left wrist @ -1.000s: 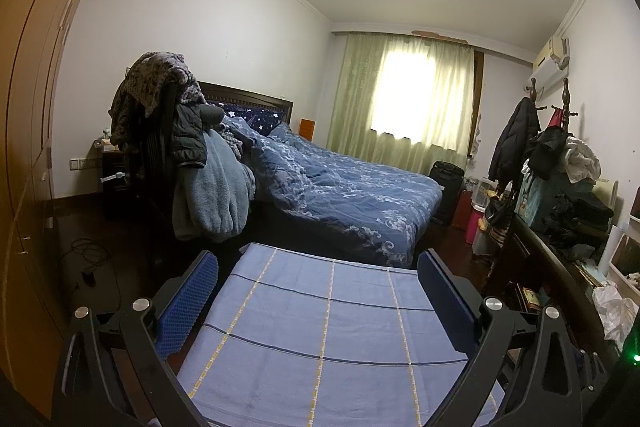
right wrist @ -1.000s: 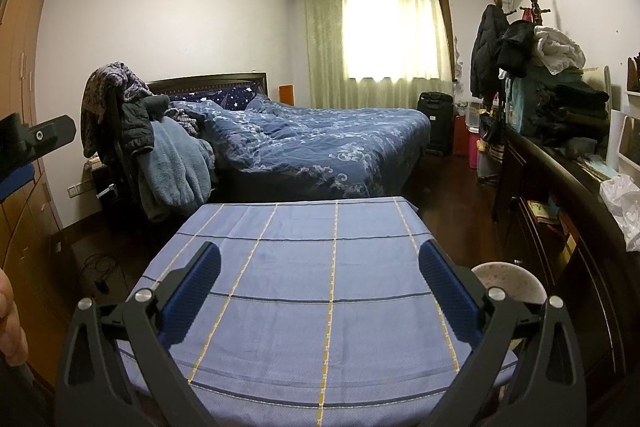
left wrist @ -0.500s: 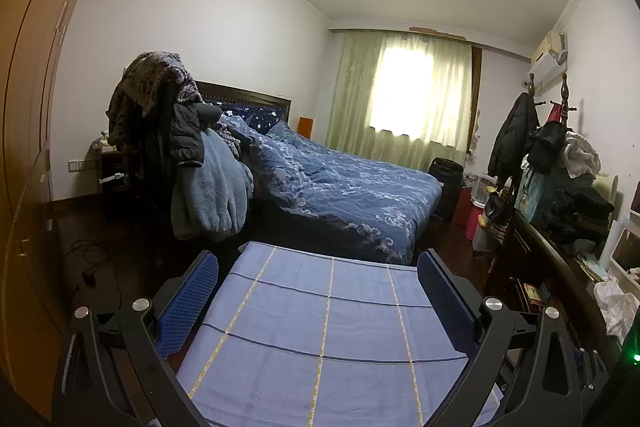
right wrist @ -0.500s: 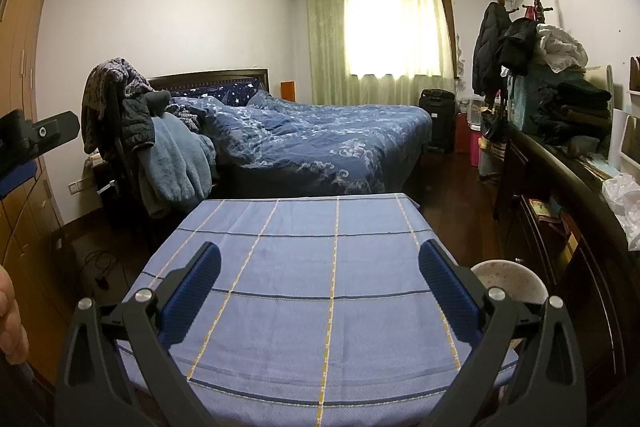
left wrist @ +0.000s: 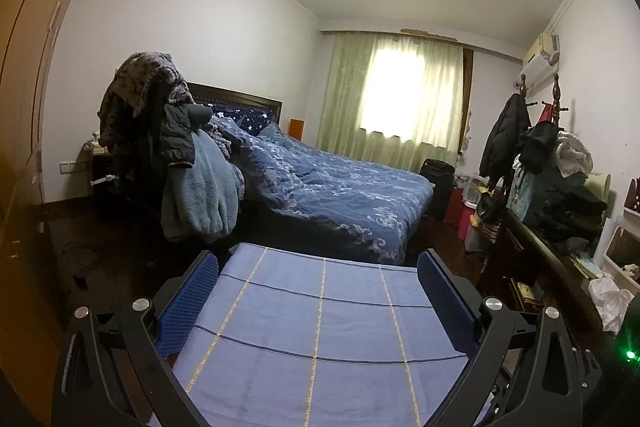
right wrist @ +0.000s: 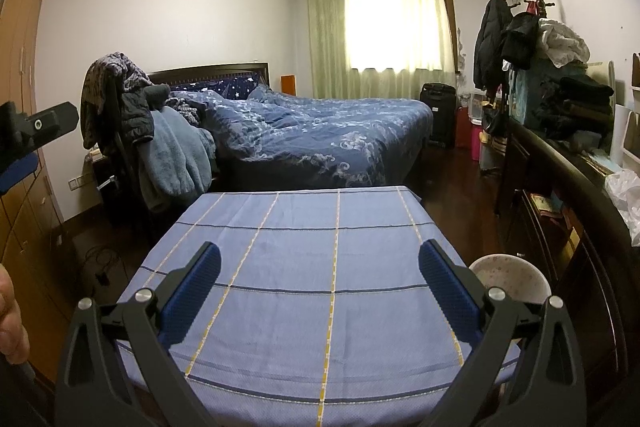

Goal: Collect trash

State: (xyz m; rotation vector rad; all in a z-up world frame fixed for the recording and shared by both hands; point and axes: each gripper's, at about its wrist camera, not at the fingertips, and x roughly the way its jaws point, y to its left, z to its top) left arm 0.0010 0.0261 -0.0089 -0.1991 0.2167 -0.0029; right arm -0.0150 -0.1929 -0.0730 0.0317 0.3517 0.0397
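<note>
Right wrist view: both hand-held grippers (right wrist: 320, 267) (left wrist: 318, 277) spread wide, empty, above blue worktop (right wrist: 304, 247). Crumpled white plastic bag (right wrist: 626, 195), far right on dresser (right wrist: 580, 187): likely light, soft; pinch a raised fold.

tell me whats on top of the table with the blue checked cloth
Only the blue checked cloth itself shows; no trash or other item lies on its visible surface. Both grippers' open jaws hang over its near part, hiding strips of it. What the cloth covers underneath cannot be seen.

Both claws (left wrist: 318, 285) (right wrist: 320, 269) agape, empty.
</note>
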